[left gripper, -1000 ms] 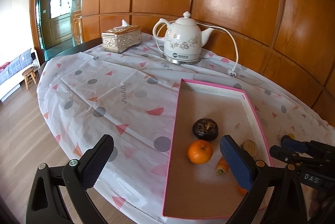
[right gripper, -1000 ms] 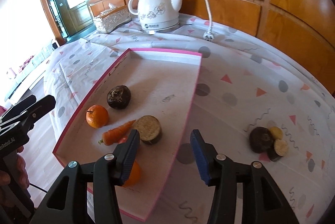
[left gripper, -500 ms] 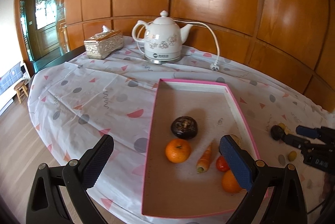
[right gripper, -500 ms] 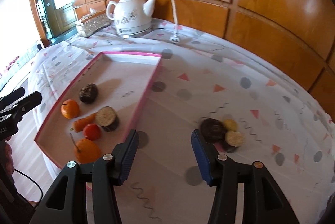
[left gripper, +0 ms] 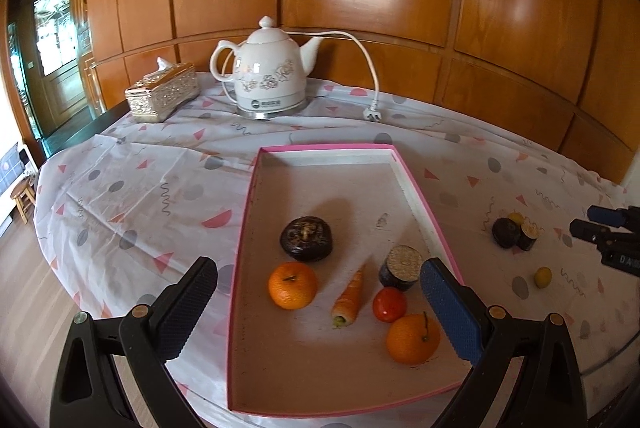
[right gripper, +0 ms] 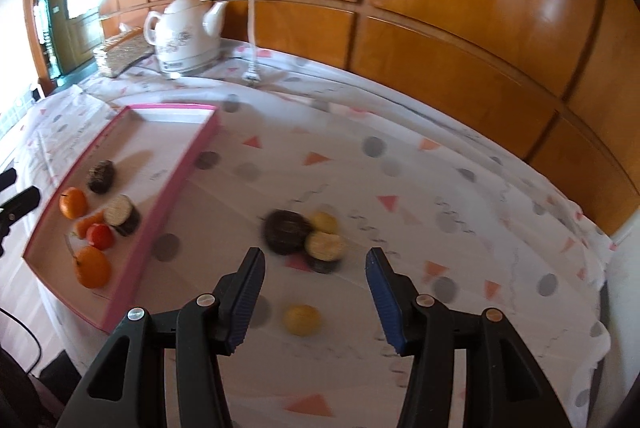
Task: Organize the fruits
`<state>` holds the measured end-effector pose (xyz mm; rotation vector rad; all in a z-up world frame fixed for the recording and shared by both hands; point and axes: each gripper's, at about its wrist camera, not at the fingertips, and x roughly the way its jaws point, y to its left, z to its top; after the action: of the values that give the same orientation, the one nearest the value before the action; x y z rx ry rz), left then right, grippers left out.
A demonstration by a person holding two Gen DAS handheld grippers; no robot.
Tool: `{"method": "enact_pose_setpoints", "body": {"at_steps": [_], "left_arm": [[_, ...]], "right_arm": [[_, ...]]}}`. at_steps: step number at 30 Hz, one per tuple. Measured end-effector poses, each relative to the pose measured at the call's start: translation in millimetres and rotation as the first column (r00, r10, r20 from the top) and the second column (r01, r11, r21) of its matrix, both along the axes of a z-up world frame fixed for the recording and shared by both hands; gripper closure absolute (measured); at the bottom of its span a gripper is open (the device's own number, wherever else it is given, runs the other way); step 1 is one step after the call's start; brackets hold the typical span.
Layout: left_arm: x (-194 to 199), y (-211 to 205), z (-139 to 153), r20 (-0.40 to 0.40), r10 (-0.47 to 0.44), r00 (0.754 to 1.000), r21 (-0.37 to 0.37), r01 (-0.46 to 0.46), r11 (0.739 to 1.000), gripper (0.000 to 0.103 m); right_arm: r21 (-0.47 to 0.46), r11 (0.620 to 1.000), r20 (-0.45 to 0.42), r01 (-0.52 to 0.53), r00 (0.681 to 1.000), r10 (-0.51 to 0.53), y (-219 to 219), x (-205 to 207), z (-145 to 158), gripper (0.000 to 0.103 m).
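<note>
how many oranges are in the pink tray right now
2. One orange lies near the tray's left wall, in front of a dark round fruit. The other orange lies near the front right corner, beside a small red fruit.

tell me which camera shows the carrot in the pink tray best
The left wrist view. The carrot lies there sharp and whole in the pink tray, between an orange and the small red fruit. In the right wrist view the carrot is small, blurred and partly hidden behind that red fruit.
</note>
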<state>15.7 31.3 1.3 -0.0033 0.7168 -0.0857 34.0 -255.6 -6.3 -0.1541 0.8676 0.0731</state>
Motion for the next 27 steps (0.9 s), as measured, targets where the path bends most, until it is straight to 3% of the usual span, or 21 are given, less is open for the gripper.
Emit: {"method": "enact_pose_setpoints", "body": {"at_steps": [8,15,18,25,27], "left_arm": [[3.1,-14.9,-2.1,-0.020,-0.041,0.999,0.006,0.041,0.999,0.001],[6.4,-23.9,-3.4,-0.041,-0.068,0.997,0.004,0.069,0.998,0.001],[8.4,-28.2,-0.9,-0.046,-0.085,0.995,-0.008,0.085,0.996,0.001],[13.2,-51.8,6.1,-0.044,-0.154,0.987,-0.001,0.154,0.988,0.002],[17.1,-61.0,6.0,-0.054,-0.180,0.982,-0.007,0.180,0.984,0.004]], "right_arm": [[-0.058,0.991,-0.024,0.123,0.992,-0.125,-57.7,-6.9,-0.6,0.050],[-0.098,0.949,-0.039,0.300,0.952,-0.305,-121.4,-15.8,-3.9,0.049],[-0.118,0.915,-0.043,0.386,0.918,-0.393,-153.1,-19.3,-7.7,0.049],[-0.087,0.768,-0.104,0.635,0.760,-0.641,-229.2,-29.6,-25.8,0.049],[-0.046,0.758,-0.100,0.650,0.752,-0.651,-235.8,-32.3,-22.6,0.049]]}}
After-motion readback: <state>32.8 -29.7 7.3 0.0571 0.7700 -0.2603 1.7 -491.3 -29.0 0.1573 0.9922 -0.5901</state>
